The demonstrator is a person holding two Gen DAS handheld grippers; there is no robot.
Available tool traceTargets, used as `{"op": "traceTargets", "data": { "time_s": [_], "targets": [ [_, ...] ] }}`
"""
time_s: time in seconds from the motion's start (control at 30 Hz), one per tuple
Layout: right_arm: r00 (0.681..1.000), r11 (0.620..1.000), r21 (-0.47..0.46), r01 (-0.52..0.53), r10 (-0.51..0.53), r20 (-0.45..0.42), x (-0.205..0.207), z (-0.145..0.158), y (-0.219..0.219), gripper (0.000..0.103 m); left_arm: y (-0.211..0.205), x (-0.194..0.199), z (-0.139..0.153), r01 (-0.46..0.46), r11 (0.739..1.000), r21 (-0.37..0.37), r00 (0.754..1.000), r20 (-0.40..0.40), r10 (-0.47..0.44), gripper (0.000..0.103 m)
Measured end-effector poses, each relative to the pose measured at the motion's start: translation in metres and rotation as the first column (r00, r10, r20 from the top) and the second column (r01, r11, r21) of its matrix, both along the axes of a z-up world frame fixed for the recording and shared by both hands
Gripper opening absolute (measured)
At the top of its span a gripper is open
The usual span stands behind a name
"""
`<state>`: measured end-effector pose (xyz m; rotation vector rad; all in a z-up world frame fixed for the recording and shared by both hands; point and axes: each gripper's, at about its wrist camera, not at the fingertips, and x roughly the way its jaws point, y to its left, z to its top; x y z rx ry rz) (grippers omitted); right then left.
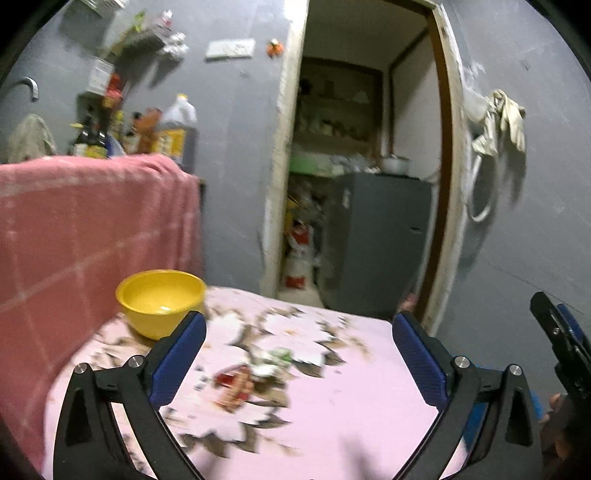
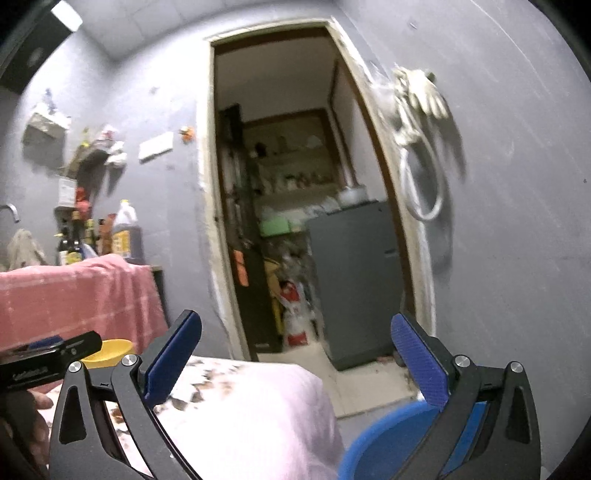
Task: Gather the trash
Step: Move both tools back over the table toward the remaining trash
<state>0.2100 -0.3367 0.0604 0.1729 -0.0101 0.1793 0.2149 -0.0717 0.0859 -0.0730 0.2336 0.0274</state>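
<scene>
Nothing collected yet, I judge: my left tongs (image 1: 299, 350) and right tongs (image 2: 295, 354) gape apart, empty. The wrappers (image 1: 255, 373) lie on the table (image 1: 351, 406), near the yellow bowl (image 1: 160, 301).

Pretty dim indoor light with a cool purple-grey cast. The only lamp visible is a bright ceiling light (image 2: 66, 14) at the top left of the right wrist view. Both views are smeared with motion blur, worst on the flowered tablecloth (image 1: 332, 398) and the hanging rag (image 1: 502, 122), which throws a soft shadow on the wall. Heavy fisheye bending, with black corners.
</scene>
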Motion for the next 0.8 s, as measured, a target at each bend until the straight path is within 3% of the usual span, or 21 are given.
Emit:
{"op": "traceTargets", "data": {
  "time_s": [0.43,0.8],
  "targets": [
    [0.983,0.983,-0.148,-0.107,0.127,0.13,-0.024,0.003,0.068,0.103,0.051,-0.03,-0.003,-0.072,0.996,0.05,0.995,0.073,0.069,0.099],
    [0.981,0.956,-0.241,-0.167,0.185,0.054,-0.016,-0.01,0.115,0.103,0.088,-0.018,-0.02,-0.043,0.998,0.049,0.999,-0.006,0.043,0.099]
  ]
}}
